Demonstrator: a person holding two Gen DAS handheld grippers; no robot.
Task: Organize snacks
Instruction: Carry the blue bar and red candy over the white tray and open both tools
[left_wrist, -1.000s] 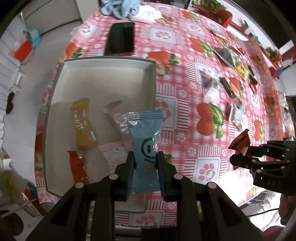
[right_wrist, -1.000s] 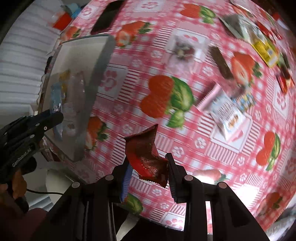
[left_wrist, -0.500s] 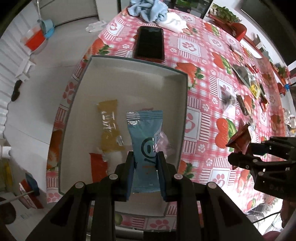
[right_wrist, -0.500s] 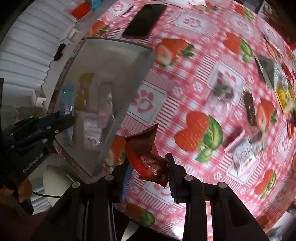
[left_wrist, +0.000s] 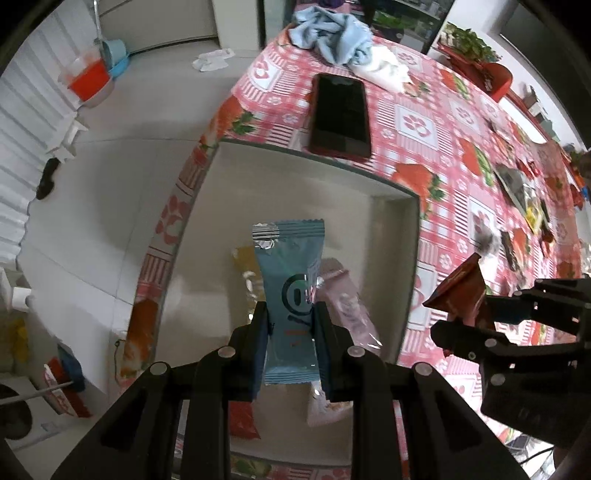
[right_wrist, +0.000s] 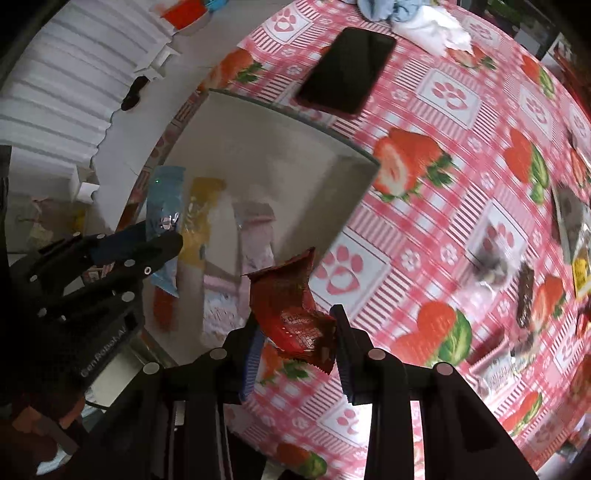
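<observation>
My left gripper (left_wrist: 290, 326) is shut on a blue snack packet (left_wrist: 290, 280) and holds it upright over the grey tray (left_wrist: 391, 192). In the tray lie a yellow packet (left_wrist: 245, 269), a pink packet (left_wrist: 347, 310) and a red one (left_wrist: 242, 421). My right gripper (right_wrist: 297, 332) is shut on a red-brown snack packet (right_wrist: 291, 306) above the tray's right wall (right_wrist: 332, 206); it also shows in the left wrist view (left_wrist: 461, 291). The left gripper shows in the right wrist view (right_wrist: 147, 247).
A black phone (left_wrist: 340, 114) lies beyond the tray. A blue cloth (left_wrist: 328, 40) and white cloth sit at the far table end. Several loose snack packets (right_wrist: 524, 291) lie on the strawberry tablecloth to the right. The table edge runs left of the tray.
Both grippers have moved left toward the tray with their packets. The blue packet now hangs over the tray's middle; the red-brown packet has come from over the cloth to the tray's right wall.
</observation>
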